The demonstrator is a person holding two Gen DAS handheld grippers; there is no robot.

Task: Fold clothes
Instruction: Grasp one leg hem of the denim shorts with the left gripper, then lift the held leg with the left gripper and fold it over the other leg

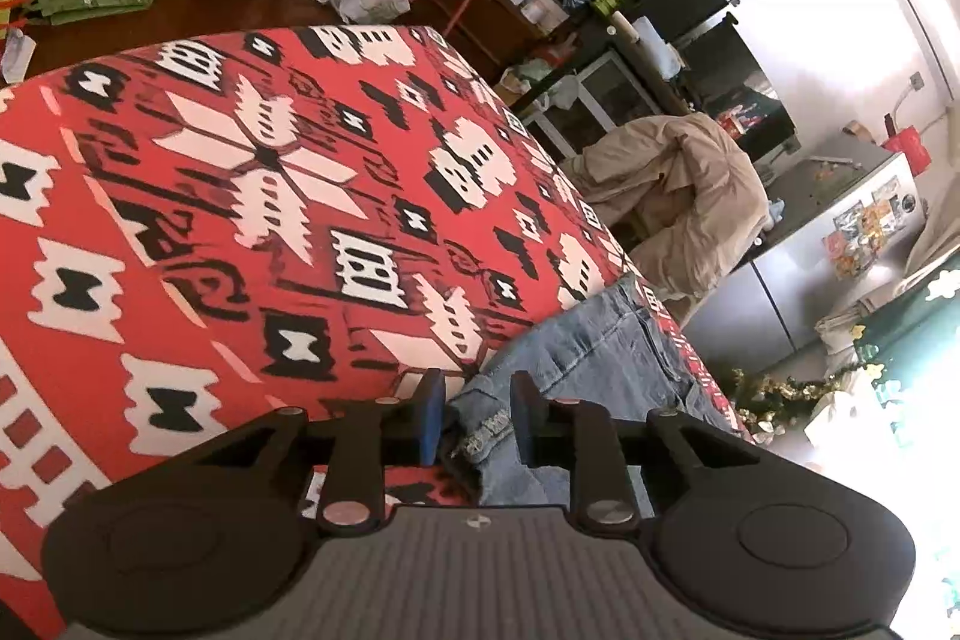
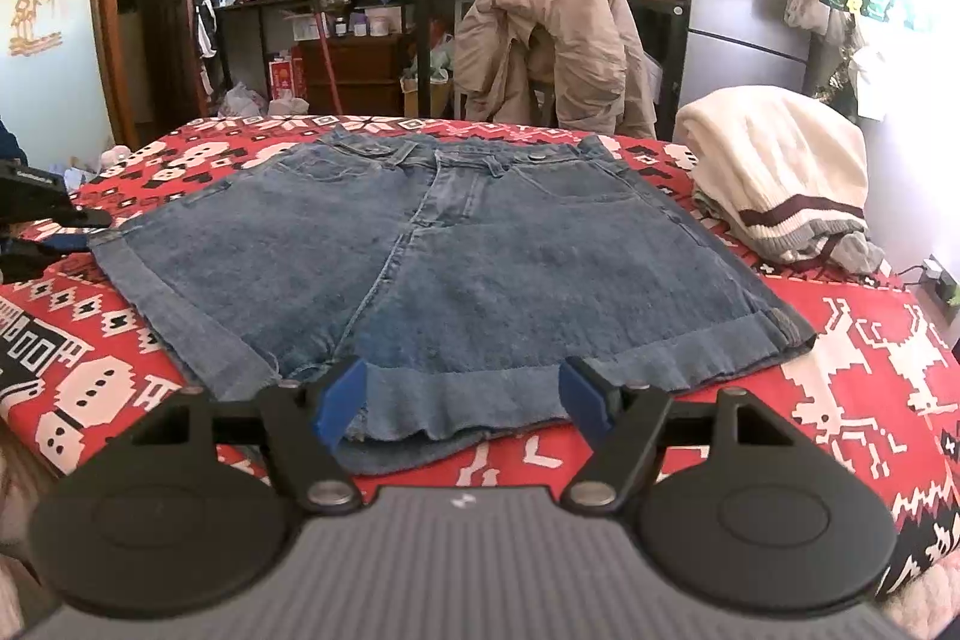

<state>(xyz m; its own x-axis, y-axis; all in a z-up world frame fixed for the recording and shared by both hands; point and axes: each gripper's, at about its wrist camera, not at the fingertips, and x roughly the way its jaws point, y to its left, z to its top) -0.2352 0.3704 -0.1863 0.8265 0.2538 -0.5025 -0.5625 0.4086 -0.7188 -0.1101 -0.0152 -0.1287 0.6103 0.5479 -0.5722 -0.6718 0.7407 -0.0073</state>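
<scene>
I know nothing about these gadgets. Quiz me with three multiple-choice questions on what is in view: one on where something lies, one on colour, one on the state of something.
1. Where does the cream sweater lie relative to the denim shorts, in the right wrist view?
A. On top of them
B. Right of them, apart
C. Under them

2. What colour is the tablecloth under the shorts?
A. Red with white and black patterns
B. Plain green
C. Blue stripes

3. How do the jaws of the right gripper stand?
A. Clamped shut on the waistband
B. Shut on nothing
C. Wide open, with the rolled hem between them

Answers:
1 B, the sweater is heaped near the cloth's right edge with red cloth between it and the shorts.
2 A, red fabric shows all round the denim.
3 C, both blue pads stand apart from the hem.
</scene>
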